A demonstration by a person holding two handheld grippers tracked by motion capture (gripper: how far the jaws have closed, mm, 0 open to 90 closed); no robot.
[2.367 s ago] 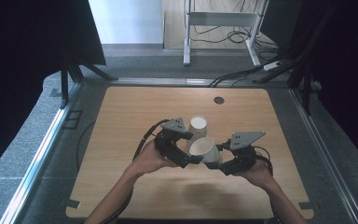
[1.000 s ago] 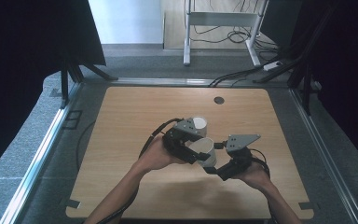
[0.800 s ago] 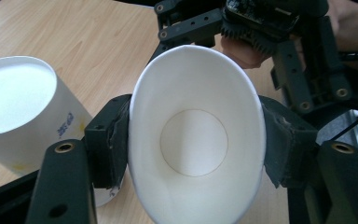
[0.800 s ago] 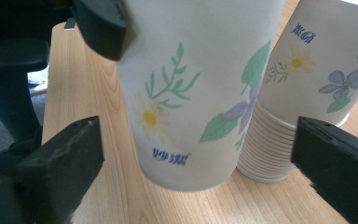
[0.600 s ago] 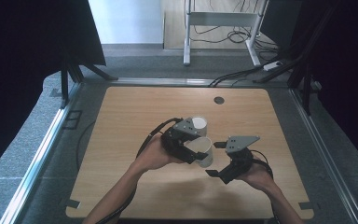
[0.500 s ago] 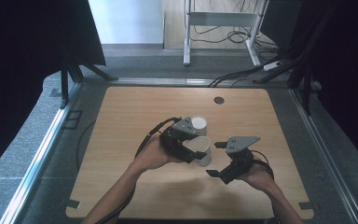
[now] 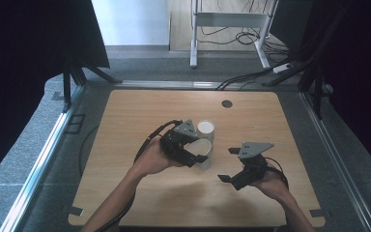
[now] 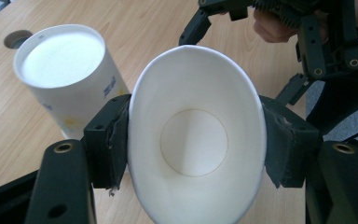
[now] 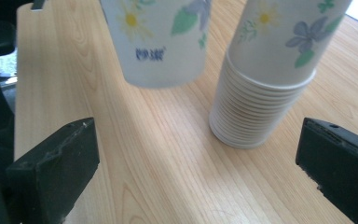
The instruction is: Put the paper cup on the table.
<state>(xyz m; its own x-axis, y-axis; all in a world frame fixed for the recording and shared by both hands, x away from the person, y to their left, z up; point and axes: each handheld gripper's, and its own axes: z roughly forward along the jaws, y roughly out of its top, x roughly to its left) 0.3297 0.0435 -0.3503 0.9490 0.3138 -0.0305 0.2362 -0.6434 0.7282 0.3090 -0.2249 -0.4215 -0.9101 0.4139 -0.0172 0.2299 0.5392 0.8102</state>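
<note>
Matt white paper cup (image 8: 196,140), flower-printed paper cup stack (image 9: 265,88), smooth pale wood-grain table (image 7: 140,116).

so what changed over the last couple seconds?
The right gripper let go of the paper cup; its jaws have just been opening, nothing between them, and it drew back to the right. The left gripper keeps the cup squeezed. The cup stack stayed put.
</note>
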